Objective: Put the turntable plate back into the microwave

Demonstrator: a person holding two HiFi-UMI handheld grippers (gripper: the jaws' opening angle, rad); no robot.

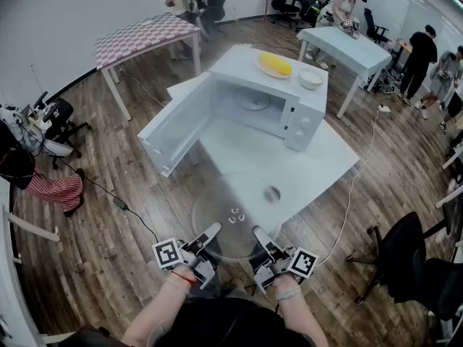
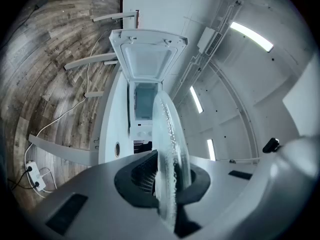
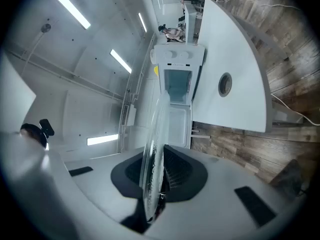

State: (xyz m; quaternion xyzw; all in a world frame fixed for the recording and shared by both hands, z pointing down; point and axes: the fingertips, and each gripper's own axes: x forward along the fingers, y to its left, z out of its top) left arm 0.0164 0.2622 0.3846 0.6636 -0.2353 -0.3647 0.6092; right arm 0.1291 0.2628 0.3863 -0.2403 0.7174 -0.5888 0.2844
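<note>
A clear glass turntable plate (image 1: 233, 214) is held level over the near edge of the white table (image 1: 325, 161), in front of the white microwave (image 1: 304, 110). The microwave door (image 1: 173, 129) is swung open to the left, and the cavity (image 1: 249, 107) shows a roller ring on its floor. My left gripper (image 1: 211, 234) is shut on the plate's near-left rim, my right gripper (image 1: 259, 237) on its near-right rim. In the left gripper view the plate (image 2: 169, 144) stands edge-on inside my left gripper (image 2: 162, 186). In the right gripper view the plate (image 3: 152, 149) sits edge-on inside my right gripper (image 3: 154, 181).
On top of the microwave lie a plate with a yellow item (image 1: 275, 64) and a small white bowl (image 1: 311, 79). The table has a round cable hole (image 1: 272, 193). A checked table (image 1: 145, 36), another white table (image 1: 347, 49), office chairs (image 1: 405, 262) and people stand around; a cable (image 1: 116, 202) crosses the floor.
</note>
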